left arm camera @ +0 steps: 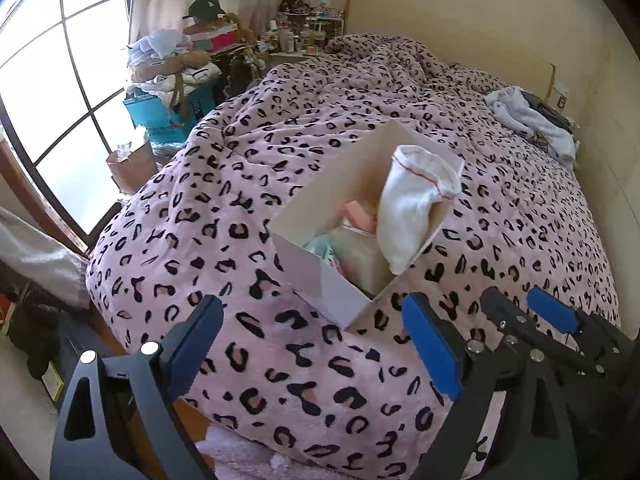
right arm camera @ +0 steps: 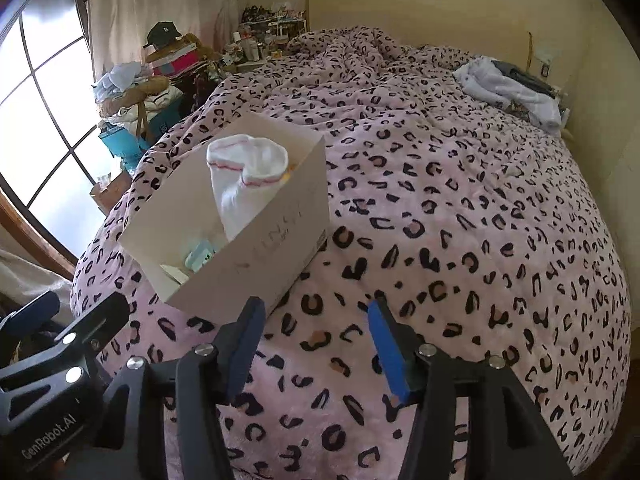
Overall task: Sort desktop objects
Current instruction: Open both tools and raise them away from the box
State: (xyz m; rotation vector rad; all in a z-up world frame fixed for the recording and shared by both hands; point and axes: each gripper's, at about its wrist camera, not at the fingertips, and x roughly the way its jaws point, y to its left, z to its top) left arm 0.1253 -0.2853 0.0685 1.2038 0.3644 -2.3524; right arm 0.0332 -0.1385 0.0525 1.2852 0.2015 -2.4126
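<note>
Nearest the lens, left gripper spread wide, blue pads well apart, nothing between them — hovering above the pink leopard-print duvet. Beside it, right gripper likewise open and empty, its blue-padded fingers poised over bare duvet just short of the box. A little further on, an open cardboard box resting on the duvet, near its window-side edge. Draped over the box's far wall, a white sock with a red line at the cuff, hanging partly inside. Down in the box, a pale green item and a pink one — too hidden to identify. Farther back, crumpled white clothing near the wall. Beyond the bed, a cluttered pile topped by a black cap.
</note>
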